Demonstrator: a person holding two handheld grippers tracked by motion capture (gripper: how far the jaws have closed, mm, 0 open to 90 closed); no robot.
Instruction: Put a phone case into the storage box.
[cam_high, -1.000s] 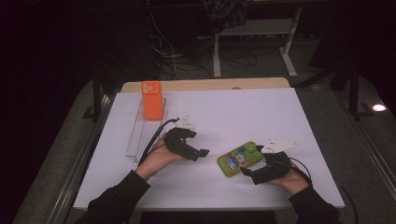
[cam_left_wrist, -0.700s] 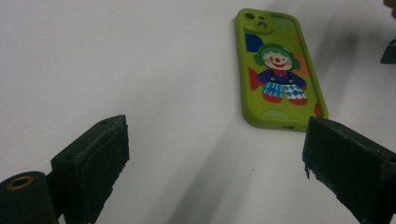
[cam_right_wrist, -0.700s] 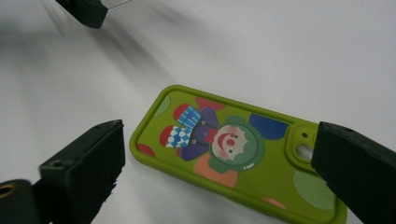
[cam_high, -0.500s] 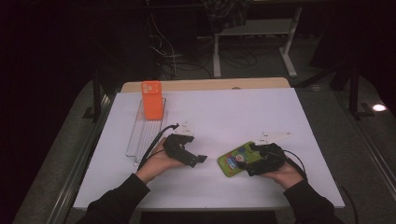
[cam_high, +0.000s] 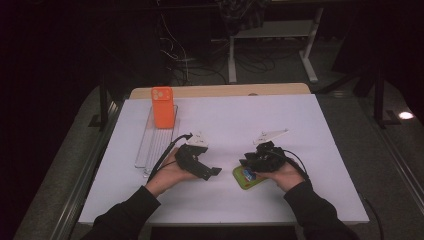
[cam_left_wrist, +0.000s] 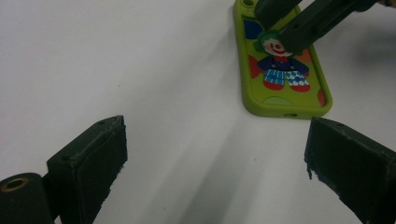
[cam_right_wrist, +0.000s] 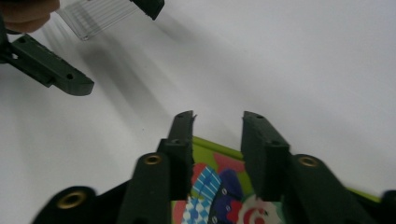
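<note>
White tabletop (cam_high: 300, 200): clear ribbed plastic tray (cam_high: 150, 145) holds an upright orange phone case (cam_high: 162, 107). Left gripper (cam_left_wrist: 215, 154) gapes empty; right gripper (cam_right_wrist: 217, 140) (jaws just narrowing) hovers over the green clown-print phone case (cam_left_wrist: 280, 70), seemingly gripping nothing.

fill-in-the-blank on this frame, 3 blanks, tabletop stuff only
1. The green rubbery phone case shows a printed ____.
2. The orange phone case rests on a clear ribbed ____.
3. The left tongs stand ____ over the white table.

Missing words: clown; tray; open
</note>
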